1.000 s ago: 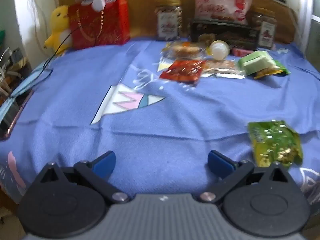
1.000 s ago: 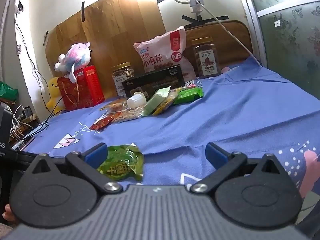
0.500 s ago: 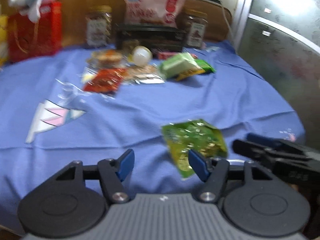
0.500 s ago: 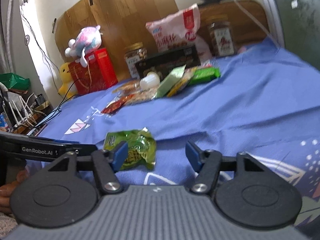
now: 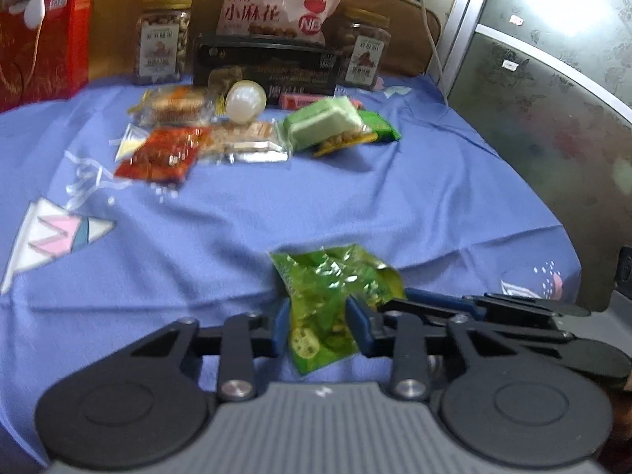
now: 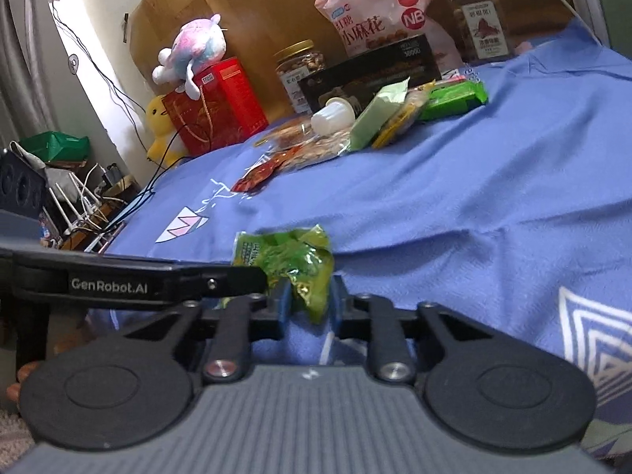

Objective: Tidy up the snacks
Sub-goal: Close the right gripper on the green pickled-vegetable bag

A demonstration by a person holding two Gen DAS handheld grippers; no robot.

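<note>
Both jaws have just been closing. Left gripper (image 5: 320, 328): blue pads pinch the near end of the green snack packet (image 5: 335, 296). Right gripper (image 6: 309, 301): pads clamp the same packet's (image 6: 292, 264) near right corner. Packet sits at the near edge of the blue-clothed counter (image 5: 355, 197), between the two grippers, crumpled. Far side: loose snack pile (image 5: 245, 134), well apart from the packet. Behind it: black box (image 5: 268, 65), pink bag (image 5: 276, 8), two jars (image 5: 162, 39), red box (image 6: 217, 102).

left tongs (image 5: 319, 326): just closing, pads pinching | right tongs (image 6: 309, 303): just closing, pads pinching
</note>
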